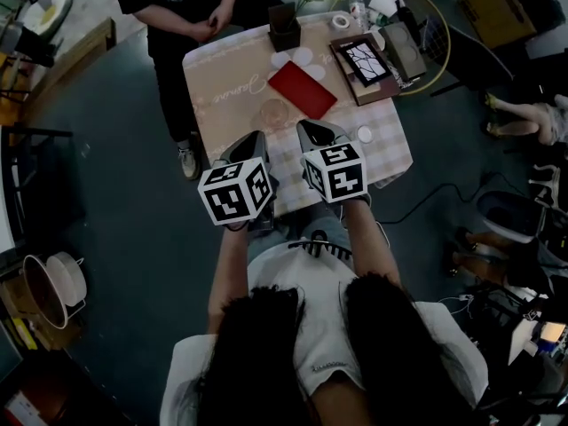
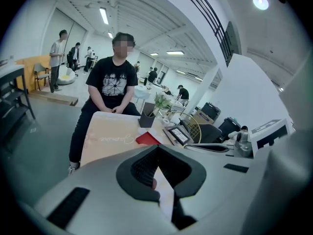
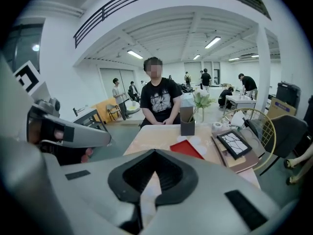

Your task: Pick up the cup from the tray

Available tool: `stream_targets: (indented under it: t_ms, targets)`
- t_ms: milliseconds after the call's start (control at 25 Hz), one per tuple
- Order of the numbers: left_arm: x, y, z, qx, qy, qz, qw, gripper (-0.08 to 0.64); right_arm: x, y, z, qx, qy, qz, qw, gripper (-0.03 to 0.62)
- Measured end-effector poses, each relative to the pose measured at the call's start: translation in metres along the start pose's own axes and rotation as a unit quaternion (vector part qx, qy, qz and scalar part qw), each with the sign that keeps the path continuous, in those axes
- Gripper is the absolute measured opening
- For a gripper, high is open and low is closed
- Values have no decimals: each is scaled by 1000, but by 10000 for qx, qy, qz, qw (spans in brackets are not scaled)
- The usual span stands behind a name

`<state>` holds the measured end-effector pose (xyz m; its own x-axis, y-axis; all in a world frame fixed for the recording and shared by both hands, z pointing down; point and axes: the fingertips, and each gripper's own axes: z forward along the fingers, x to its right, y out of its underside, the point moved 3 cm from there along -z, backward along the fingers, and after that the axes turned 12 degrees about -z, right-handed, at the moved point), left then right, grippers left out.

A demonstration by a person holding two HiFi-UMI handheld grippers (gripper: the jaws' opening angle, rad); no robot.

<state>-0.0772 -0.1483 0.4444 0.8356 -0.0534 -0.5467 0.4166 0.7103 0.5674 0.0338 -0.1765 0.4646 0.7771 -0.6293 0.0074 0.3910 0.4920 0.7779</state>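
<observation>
The left gripper (image 1: 255,138) and right gripper (image 1: 306,129) are held over the surface's (image 1: 222,87) near edge, fingers (image 3: 132,176) pressed together, nothing gripped. The clear cup (image 1: 274,114) is seen by the red tray's (image 1: 303,89) near corner. Fingers should be opened wide, then closed gently across its slippery wall.

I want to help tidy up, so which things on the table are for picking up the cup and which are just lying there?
For the job: red tray; clear cup, standing beside the tray.

Just lying about: flower pot; picture frame; white round pads; tape roll; racket.
</observation>
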Motion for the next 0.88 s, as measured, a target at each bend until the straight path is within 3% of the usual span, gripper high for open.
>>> stream_targets:
  t_ms: [400, 880]
  targets:
    - [10, 4, -15, 20, 195, 196, 9996, 6, -10, 9, -12, -83, 73, -4, 9999, 9]
    - [4, 16, -29, -53, 197, 97, 9997, 6, -26, 10, -21, 19, 22, -94, 10000, 9]
